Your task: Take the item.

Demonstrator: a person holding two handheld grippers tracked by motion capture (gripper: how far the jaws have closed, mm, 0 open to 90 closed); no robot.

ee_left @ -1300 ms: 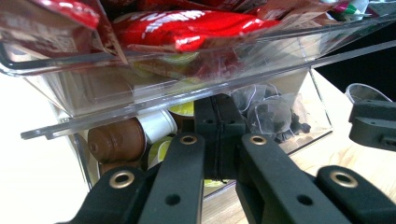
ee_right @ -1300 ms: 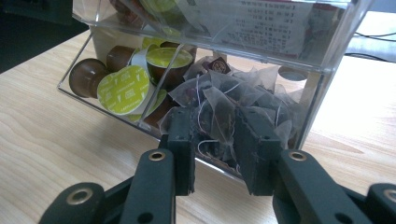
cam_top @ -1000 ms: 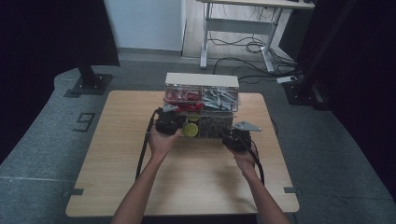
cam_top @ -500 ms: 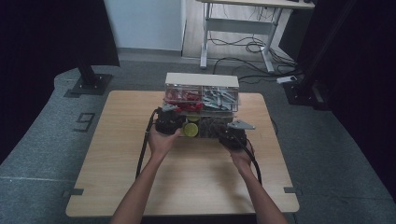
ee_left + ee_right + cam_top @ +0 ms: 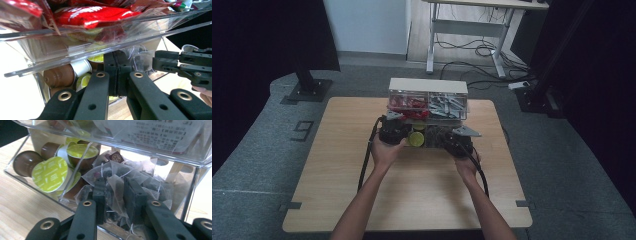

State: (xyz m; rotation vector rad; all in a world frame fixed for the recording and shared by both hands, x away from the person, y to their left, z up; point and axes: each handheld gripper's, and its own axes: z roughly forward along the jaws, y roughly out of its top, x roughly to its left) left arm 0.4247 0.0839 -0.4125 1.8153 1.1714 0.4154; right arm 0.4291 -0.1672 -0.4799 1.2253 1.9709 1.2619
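Up close, right claw (image 5: 113, 200) pinching a tea bag (image 5: 117, 195); left claw (image 5: 117, 75) pressed together beside coffee capsules (image 5: 60, 75).

organizer (image 5: 197, 182): clear glossy plastic | table (image 5: 337, 150): matt wood | tea bags (image 5: 117, 180): sheer mesh

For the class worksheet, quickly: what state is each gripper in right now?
Left gripper: shut, jaws pressed together, holding nothing.
Right gripper: jaws part-closed around a translucent mesh tea bag in the clear plastic organiser box; a firm grip cannot be told.
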